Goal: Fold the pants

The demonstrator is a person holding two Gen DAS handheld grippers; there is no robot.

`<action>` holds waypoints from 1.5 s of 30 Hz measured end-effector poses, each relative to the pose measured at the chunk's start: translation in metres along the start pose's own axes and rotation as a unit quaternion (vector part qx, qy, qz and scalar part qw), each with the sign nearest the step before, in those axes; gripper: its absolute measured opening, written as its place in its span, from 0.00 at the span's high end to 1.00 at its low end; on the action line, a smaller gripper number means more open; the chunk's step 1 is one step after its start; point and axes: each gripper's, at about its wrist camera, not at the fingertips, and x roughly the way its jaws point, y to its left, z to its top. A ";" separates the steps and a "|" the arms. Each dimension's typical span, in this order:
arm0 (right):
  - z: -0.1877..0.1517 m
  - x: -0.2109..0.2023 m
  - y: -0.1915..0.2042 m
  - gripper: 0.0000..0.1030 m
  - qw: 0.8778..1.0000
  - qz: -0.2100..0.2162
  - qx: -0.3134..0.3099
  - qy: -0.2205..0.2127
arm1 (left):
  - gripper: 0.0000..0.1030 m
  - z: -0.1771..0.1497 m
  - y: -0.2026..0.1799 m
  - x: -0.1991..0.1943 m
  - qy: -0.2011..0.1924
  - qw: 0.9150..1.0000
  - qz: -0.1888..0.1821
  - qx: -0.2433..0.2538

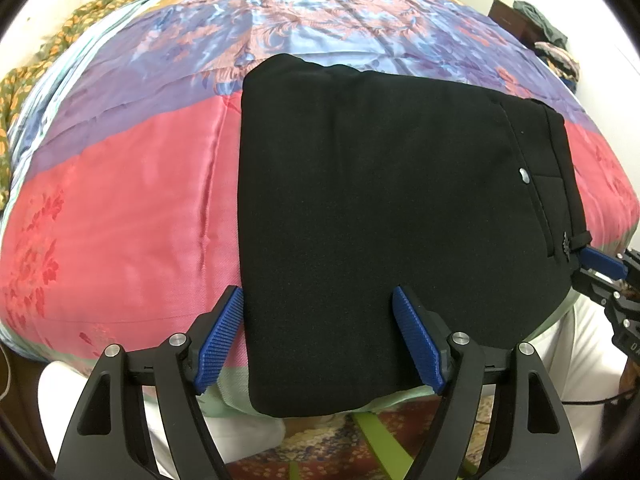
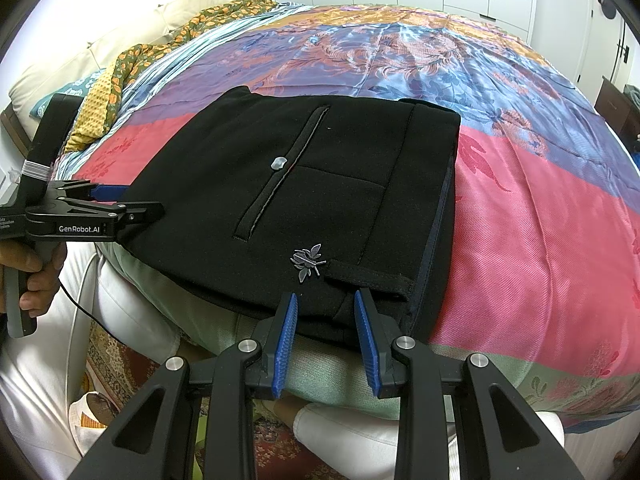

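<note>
**A:** We start at the left tongs [image 1: 318,300]: blue pads spread wide, one pad at the left edge of the folded black pants [image 1: 380,216], the other resting on the cloth. They straddle the near left corner and grip nothing.

**B:** And the right tongs [image 2: 325,300]? We see them partly open, pads set either side of the near hem just below the small silver insect emblem [image 2: 307,263]. Cloth lies between the pads, but we see a gap on each side, so we cannot say they pinch it.

**A:** From the right wrist view, our left hand [image 2: 34,276] wraps the grip of the left tongs at the pants' far left corner.

**B:** The pants themselves lie folded into a thick rectangle at the near edge of the bed, on the pink band of the bedspread [image 1: 120,208]. The back faces up: a welt pocket with a pale button [image 2: 278,163], the waistband along the right side.

**A:** Farther out, the bedspread turns purple, blue and orange. A green-and-orange floral cloth [image 2: 160,48] is bunched by the pillows [image 2: 60,68].

**B:** Below us, white trouser legs [image 2: 380,432] and a patterned rug [image 1: 320,440].
</note>
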 end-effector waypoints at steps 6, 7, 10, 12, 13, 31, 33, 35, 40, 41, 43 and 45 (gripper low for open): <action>0.000 0.000 0.000 0.69 1.000 0.001 0.000 0.000 | 0.22 0.001 0.003 0.000 0.002 1.000 -0.003 -0.005; 0.000 0.000 0.000 0.69 1.000 0.000 0.000 -0.001 | 0.22 0.002 0.004 -0.001 0.002 1.000 -0.006 -0.007; 0.004 -0.014 0.006 0.59 1.000 0.006 -0.005 -0.016 | 0.22 0.009 0.016 -0.011 0.017 0.998 -0.049 -0.022; 0.010 -0.031 0.007 0.41 0.999 0.017 -0.010 -0.031 | 0.22 0.014 0.032 -0.022 0.015 0.996 -0.078 -0.040; 0.013 -0.039 0.006 0.31 0.999 0.018 -0.009 -0.041 | 0.22 0.016 0.043 -0.030 0.004 0.994 -0.092 -0.055; 0.051 0.071 -0.120 0.16 0.937 0.238 0.247 0.073 | 0.19 0.040 0.084 0.045 0.103 0.949 -0.249 -0.167; 0.056 0.080 -0.113 0.15 0.926 0.277 0.243 0.083 | 0.22 0.044 0.082 0.050 0.108 0.942 -0.274 -0.163; 0.061 0.086 -0.105 0.17 0.933 0.267 0.222 0.097 | 0.46 0.047 0.072 0.051 0.114 0.945 -0.267 -0.148; 0.077 0.074 -0.071 0.56 0.953 0.234 0.166 0.094 | 0.79 0.059 0.052 0.007 0.065 0.971 -0.212 -0.089; 0.083 0.068 -0.064 0.62 0.955 0.236 0.159 0.088 | 0.79 0.064 0.051 -0.002 0.054 0.973 -0.208 -0.081; 0.101 0.057 -0.052 0.65 0.955 0.250 0.143 0.071 | 0.79 0.081 0.053 -0.025 0.025 0.973 -0.215 -0.078; 0.133 0.044 -0.033 0.66 0.959 0.257 0.109 0.042 | 0.79 0.104 0.061 -0.042 -0.002 0.975 -0.209 -0.076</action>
